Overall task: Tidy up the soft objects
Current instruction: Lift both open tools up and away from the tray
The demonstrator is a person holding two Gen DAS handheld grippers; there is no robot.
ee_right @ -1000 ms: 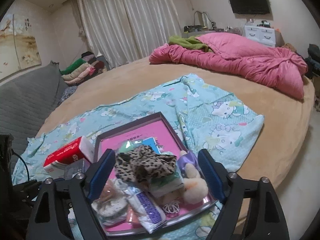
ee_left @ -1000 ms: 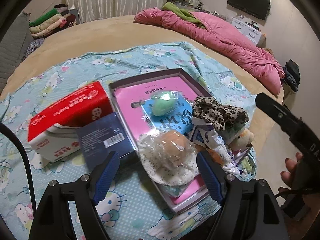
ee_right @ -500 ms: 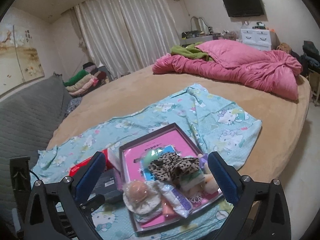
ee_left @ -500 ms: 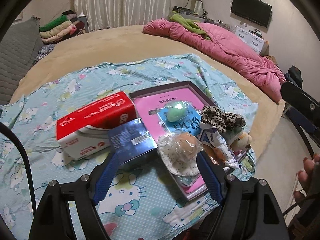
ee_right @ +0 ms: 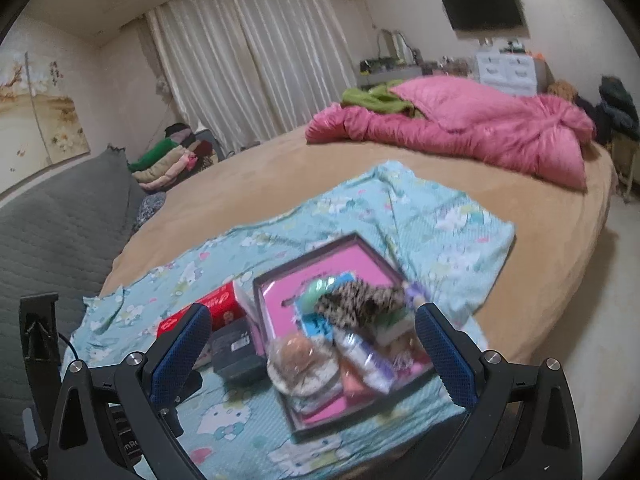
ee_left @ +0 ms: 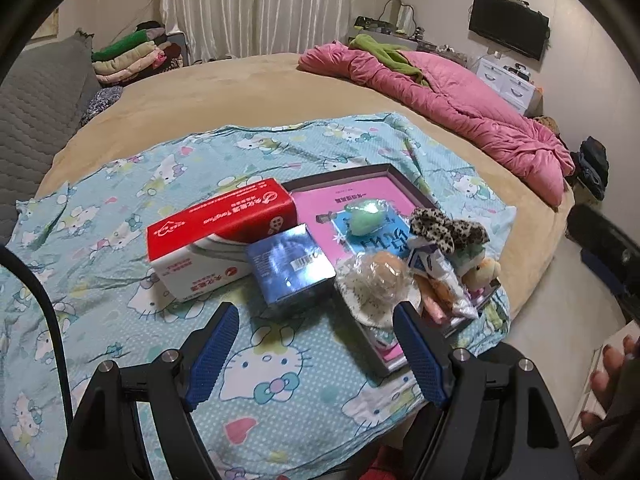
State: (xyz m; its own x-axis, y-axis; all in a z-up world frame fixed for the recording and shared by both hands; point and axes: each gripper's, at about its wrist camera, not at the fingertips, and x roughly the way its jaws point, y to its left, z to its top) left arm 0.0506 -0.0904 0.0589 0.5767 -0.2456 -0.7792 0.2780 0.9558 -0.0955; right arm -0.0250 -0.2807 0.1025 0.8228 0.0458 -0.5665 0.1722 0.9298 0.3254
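Both tongs, left [ee_left: 316, 354] and right [ee_right: 312, 354], gape empty above the bed's near edge; the right's jaws have just been opening (tray [ee_left: 416, 190] crowded; blanket [ee_left: 120, 248] leftward lies bare).

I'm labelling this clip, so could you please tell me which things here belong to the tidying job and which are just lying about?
Job:
tray
leopard scrunchie
green sponge
wrapped puff
plush toy
left gripper, open, holding nothing
right gripper, open, holding nothing

Lying about:
tissue box
blue box
pink duvet
folded clothes
TV
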